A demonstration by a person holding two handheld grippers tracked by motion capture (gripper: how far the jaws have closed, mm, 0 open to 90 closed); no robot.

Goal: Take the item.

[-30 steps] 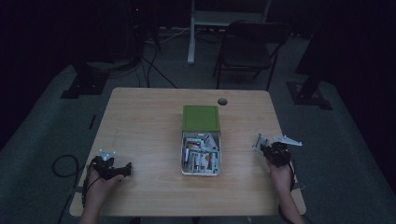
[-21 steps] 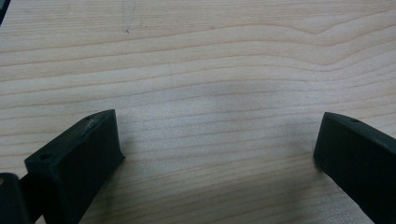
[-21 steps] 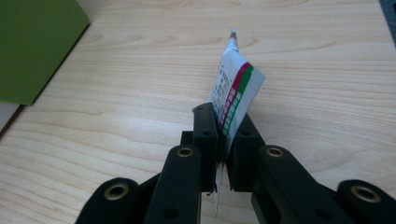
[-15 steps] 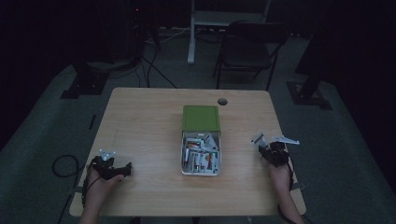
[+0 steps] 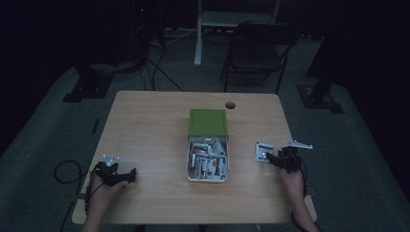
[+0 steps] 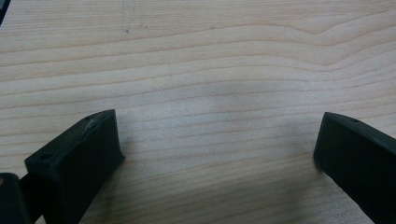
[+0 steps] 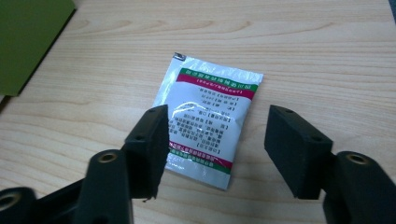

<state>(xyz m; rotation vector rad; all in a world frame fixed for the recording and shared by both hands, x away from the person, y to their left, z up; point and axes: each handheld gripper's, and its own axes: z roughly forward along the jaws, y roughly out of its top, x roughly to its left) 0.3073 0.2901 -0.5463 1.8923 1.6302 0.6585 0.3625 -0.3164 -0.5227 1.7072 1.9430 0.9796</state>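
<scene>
A pale wooden table [image 5: 154, 125] is seen spread out ahead of both grippers, and on it, between the two and a little beyond them, a white tray [image 5: 208, 179] packed with small packets is set, its green lid [image 5: 208, 122] lying at the far end, touching it. To the left of that tray, well apart from it, the left gripper [image 6: 217, 154] is held low near the table's near edge; its jaws are spread wide and nothing but bare wood grain is framed between them. On the other side of the tray, the right gripper [image 7: 215, 149] is held low over the table by a hand [image 5: 292, 181] coming in from the near edge, and its jaws have just been opening: they now stand apart, the pads pressing on nothing. Just below and ahead of those jaws a small white sachet [image 7: 208, 121] with green and red bands and fine print is laid flat on the wood, its near end reaching in between the two pads, neither pad touching it. From above, the sachet [image 5: 264, 152] is seen just in front of the right gripper's tips, beside the tray but apart from it.
</scene>
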